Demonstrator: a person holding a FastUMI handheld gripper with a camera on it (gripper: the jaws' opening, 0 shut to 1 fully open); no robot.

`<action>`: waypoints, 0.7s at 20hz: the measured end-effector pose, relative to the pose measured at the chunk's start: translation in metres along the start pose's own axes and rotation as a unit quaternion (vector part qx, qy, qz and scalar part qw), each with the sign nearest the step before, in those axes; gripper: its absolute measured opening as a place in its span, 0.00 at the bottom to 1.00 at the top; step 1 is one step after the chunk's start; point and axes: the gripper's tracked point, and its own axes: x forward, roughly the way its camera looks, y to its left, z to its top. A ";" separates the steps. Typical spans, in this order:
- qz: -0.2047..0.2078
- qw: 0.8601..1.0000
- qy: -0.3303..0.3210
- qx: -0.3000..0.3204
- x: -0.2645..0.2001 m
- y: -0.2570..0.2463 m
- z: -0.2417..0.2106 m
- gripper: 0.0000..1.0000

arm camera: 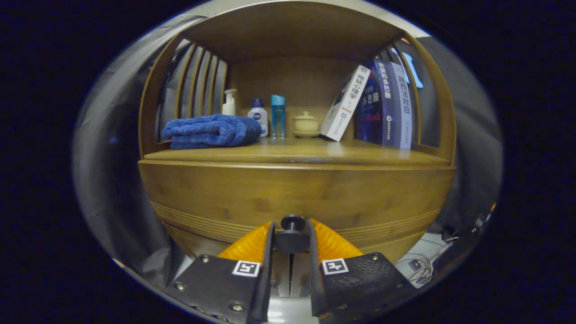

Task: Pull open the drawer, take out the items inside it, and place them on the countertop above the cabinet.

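Note:
A wooden cabinet fills the scene, with its closed drawer front [297, 198] facing me below the countertop [297, 155]. A dark round knob [292, 225] sticks out from the drawer's lower middle. My gripper [291, 238] is right at it: the two orange-backed fingers [252, 245] stand on either side of the knob and press against it. The drawer's inside is hidden.
On the countertop lie a folded blue towel [211, 131] at the left, a pump bottle [229, 103], a white bottle [258, 117], a blue bottle [277, 116], a small lidded cup [306, 122] and several leaning books [378, 103] at the right. Cables [423, 265] lie low right.

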 end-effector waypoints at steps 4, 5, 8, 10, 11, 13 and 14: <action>0.003 1.000 0.003 0.024 -0.008 -0.001 -0.004 0.36; 0.001 1.000 0.002 0.026 -0.008 -0.001 -0.004 0.36; 0.001 0.999 -0.002 0.036 -0.031 0.000 -0.011 0.36; 0.002 0.999 -0.002 0.040 -0.046 0.001 -0.015 0.36; 0.004 0.999 -0.002 0.039 -0.054 0.001 -0.017 0.36; 0.007 0.999 0.000 0.036 -0.069 0.001 -0.021 0.36; 0.008 0.999 0.001 0.035 -0.075 0.000 -0.022 0.36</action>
